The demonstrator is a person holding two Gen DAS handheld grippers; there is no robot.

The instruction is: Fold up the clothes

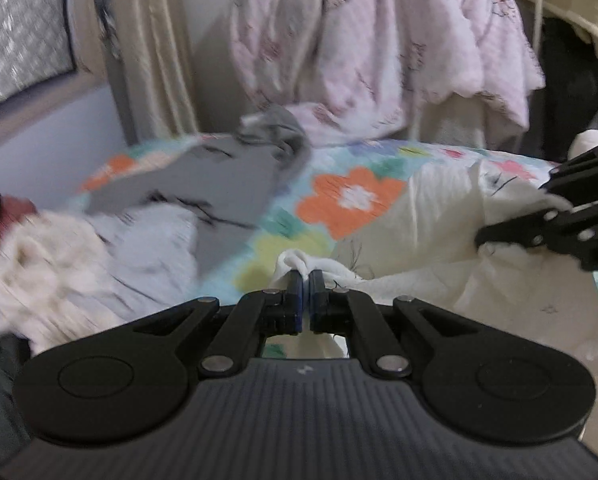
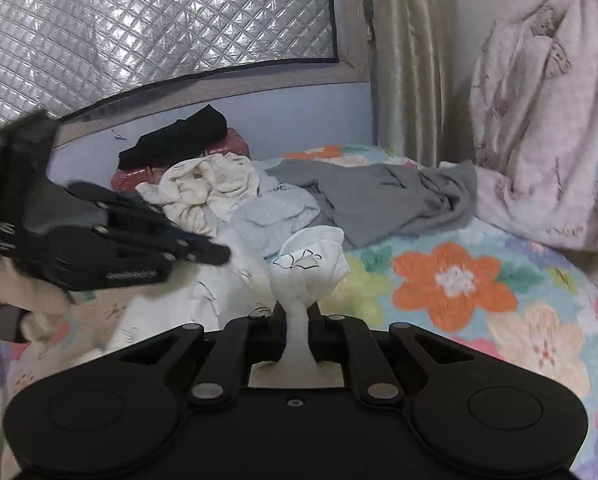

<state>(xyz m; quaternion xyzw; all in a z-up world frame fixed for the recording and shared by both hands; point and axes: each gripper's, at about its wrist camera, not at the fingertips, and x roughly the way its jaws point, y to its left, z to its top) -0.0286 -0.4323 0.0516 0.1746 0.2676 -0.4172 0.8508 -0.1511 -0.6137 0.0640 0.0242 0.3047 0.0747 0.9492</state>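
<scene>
White cloth, a garment with thin black line drawings (image 1: 431, 216), lies rumpled on the flower-print bed (image 1: 355, 196), pinched at two places. The left tool (image 1: 307, 280) is clamped on a bunched edge near the bed's front; the right tool (image 2: 298, 312) squeezes a gathered wad that puffs out above its fingers. How the garment is laid out cannot be made out, since its lower part runs under both tools. Behind lie a grey garment (image 2: 383, 196), a pale blue one (image 2: 267, 216) and a cream one (image 2: 207, 188), blurred in the left view.
</scene>
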